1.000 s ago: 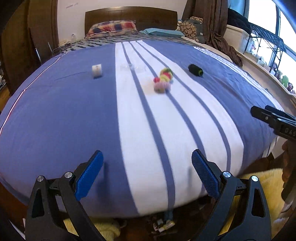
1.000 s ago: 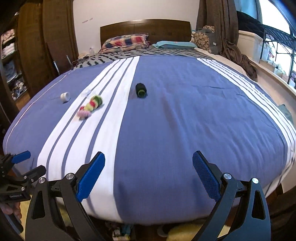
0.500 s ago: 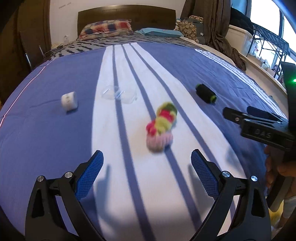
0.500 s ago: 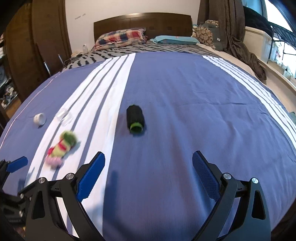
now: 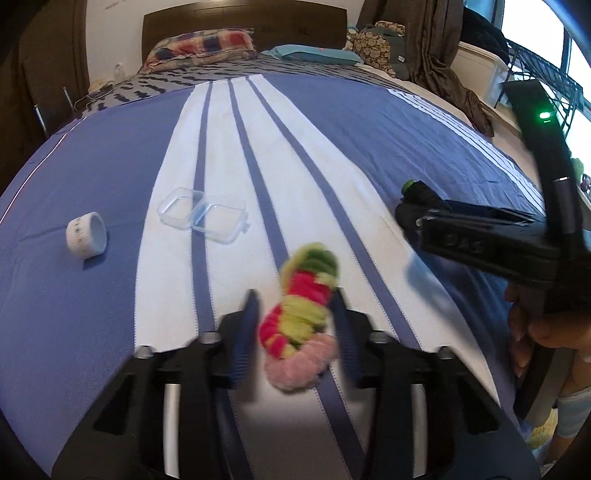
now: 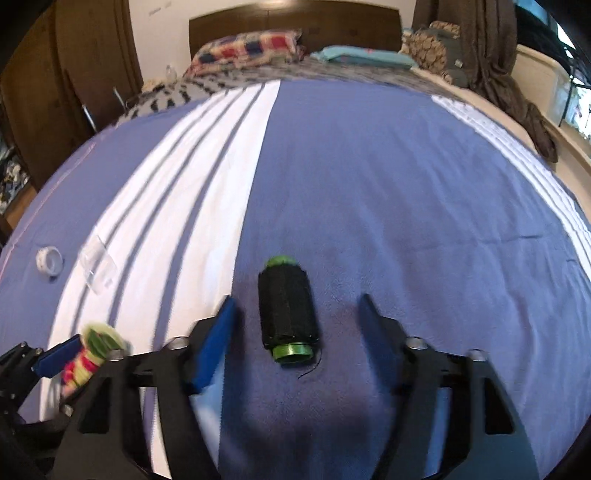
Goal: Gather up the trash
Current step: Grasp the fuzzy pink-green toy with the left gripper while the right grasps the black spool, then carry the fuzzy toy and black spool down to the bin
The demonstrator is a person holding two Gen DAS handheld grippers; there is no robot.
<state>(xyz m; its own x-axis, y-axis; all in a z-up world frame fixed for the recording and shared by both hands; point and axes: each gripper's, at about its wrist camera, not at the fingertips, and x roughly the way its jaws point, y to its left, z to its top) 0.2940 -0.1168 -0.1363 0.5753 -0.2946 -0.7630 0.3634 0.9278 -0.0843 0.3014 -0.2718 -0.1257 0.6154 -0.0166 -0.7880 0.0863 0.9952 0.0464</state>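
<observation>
On the blue-and-white striped bed (image 5: 110, 295) lies a fuzzy pink, red, yellow and green woolly piece (image 5: 301, 325). My left gripper (image 5: 295, 330) straddles it, jaws closing; a sliver of sheet still shows beside the left pad. A black thread spool with green ends (image 6: 288, 314) lies on the blue part. My right gripper (image 6: 295, 332) has it between its jaws, which are closing, with clear gaps on both sides. A white ring (image 5: 86, 240) and a clear plastic case (image 5: 201, 216) lie to the left.
Pillows (image 5: 201, 46) and a dark headboard (image 6: 295, 22) stand at the far end. A wardrobe (image 6: 74, 74) is on the left, brown curtains (image 5: 436, 55) and a window rack on the right. A hand (image 5: 532, 325) holds the right gripper's handle.
Both grippers have moved forward over the bed, the left to the woolly piece, the right to the spool. Both pairs of jaws have narrowed from wide open.
</observation>
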